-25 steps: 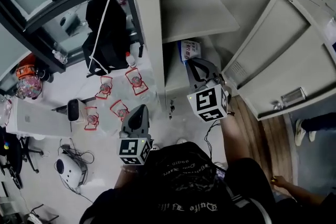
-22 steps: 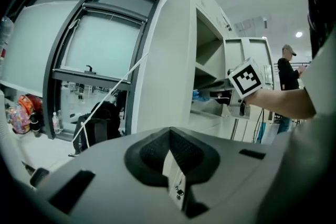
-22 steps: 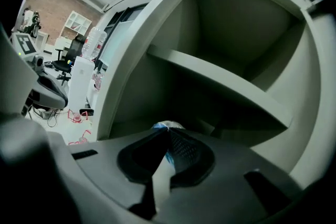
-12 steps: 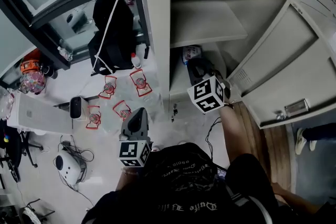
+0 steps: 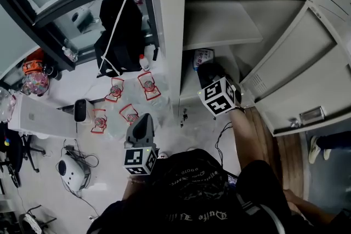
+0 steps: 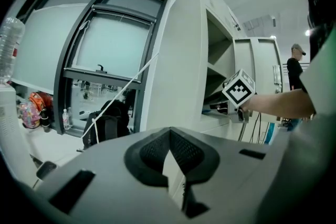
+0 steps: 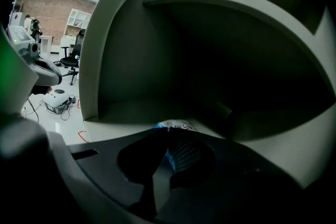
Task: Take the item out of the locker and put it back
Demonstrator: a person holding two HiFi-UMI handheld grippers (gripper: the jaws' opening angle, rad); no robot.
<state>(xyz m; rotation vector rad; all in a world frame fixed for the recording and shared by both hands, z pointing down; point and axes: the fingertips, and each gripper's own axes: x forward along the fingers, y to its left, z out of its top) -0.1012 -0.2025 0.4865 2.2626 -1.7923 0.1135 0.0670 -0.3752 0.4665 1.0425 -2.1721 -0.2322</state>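
Observation:
The grey locker (image 5: 167, 35) stands open, with a shelf (image 5: 219, 24) across its middle. A white-and-blue packet (image 5: 202, 57) lies in the lower compartment under that shelf. My right gripper (image 5: 207, 69) reaches into this compartment with its jaws shut, the tips just short of the packet. In the right gripper view the packet (image 7: 176, 125) shows right beyond the closed right gripper (image 7: 168, 131), with nothing pinched between the jaws. My left gripper (image 5: 143, 119) hangs outside the locker above the floor. In the left gripper view the left gripper (image 6: 169, 134) is shut and empty.
The locker door (image 5: 307, 68) swings open to the right. A black backpack (image 5: 118, 35) leans by the window left of the locker. Small bottles in red frames (image 5: 126, 98) and a white device (image 5: 71, 172) lie on the floor. A shoe (image 5: 314, 145) shows at far right.
My right gripper has sunk and gone deeper into the lower compartment, closer to the packet. The left gripper has hardly moved.

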